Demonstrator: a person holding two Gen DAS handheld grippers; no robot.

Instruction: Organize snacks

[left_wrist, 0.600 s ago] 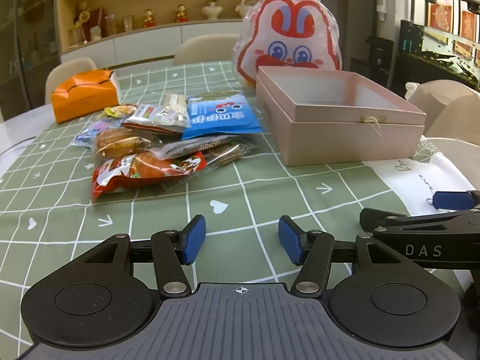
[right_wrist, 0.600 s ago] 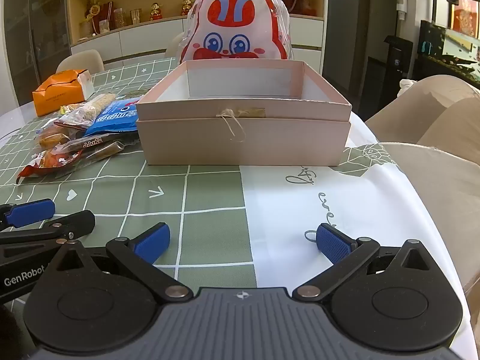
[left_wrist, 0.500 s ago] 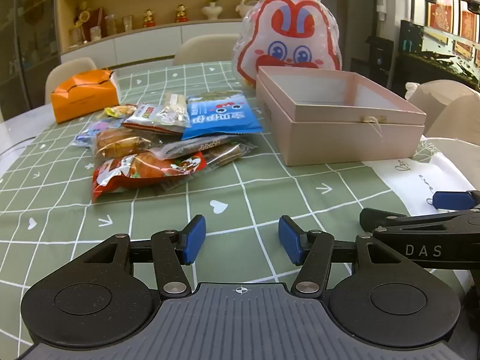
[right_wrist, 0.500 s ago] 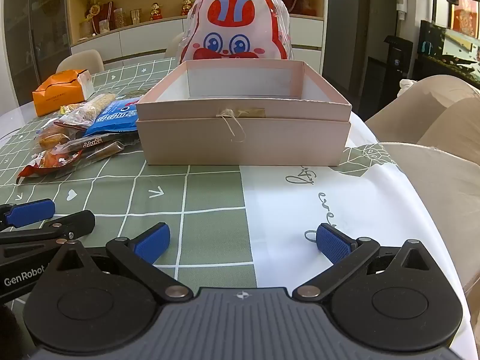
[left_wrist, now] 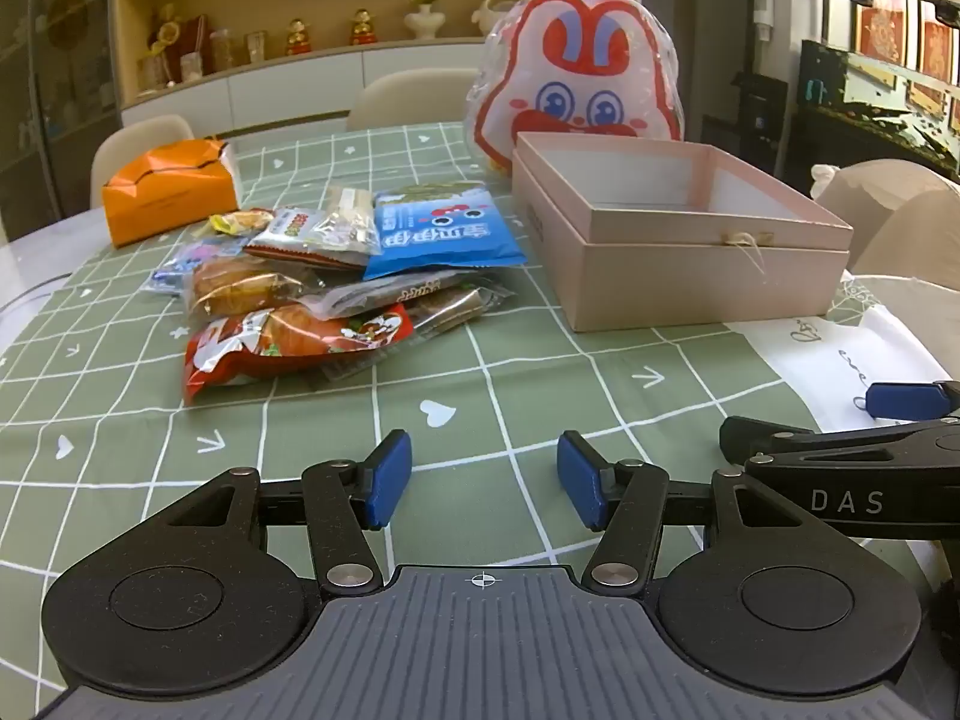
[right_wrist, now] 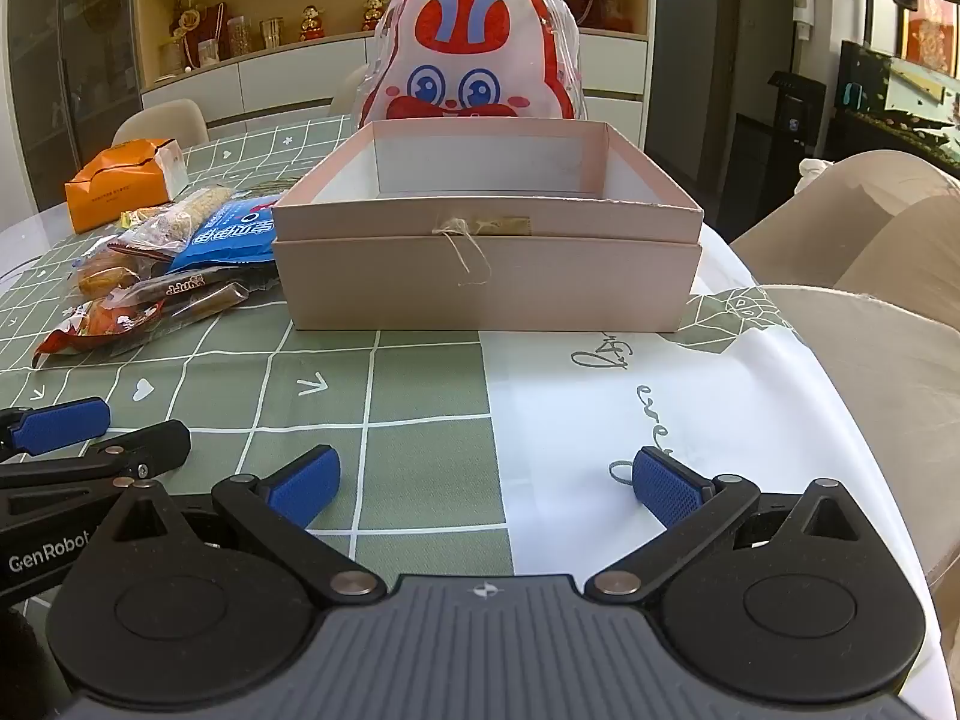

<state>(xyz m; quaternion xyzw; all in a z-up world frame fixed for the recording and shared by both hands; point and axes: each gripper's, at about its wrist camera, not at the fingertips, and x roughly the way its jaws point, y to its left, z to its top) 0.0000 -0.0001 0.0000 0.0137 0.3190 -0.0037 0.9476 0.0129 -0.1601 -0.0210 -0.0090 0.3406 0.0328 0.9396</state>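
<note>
**Snack pile waits beside the empty pink box**

From the left wrist view, the left gripper hangs low over the table with its blue pads moderately apart and nothing between them. The snack pile lies ahead and to its left, just beside the pink box but not touching it that I can tell. The packets look light, soft and crinkly, and the film is likely slippery; a pinch on a sealed end seam, such as the near edge of the red packet, seems safest, since the pastry inside could crush. The blue packet rests on top of others, so it may slide.

From the right wrist view, the right gripper is spread wide and empty, facing the box's front wall, with a string tag dangling there. The box sits open, apparently empty. A green grid tablecloth covers the table; a rabbit bag stands behind the box, an orange carton far left, shelves beyond.
</note>
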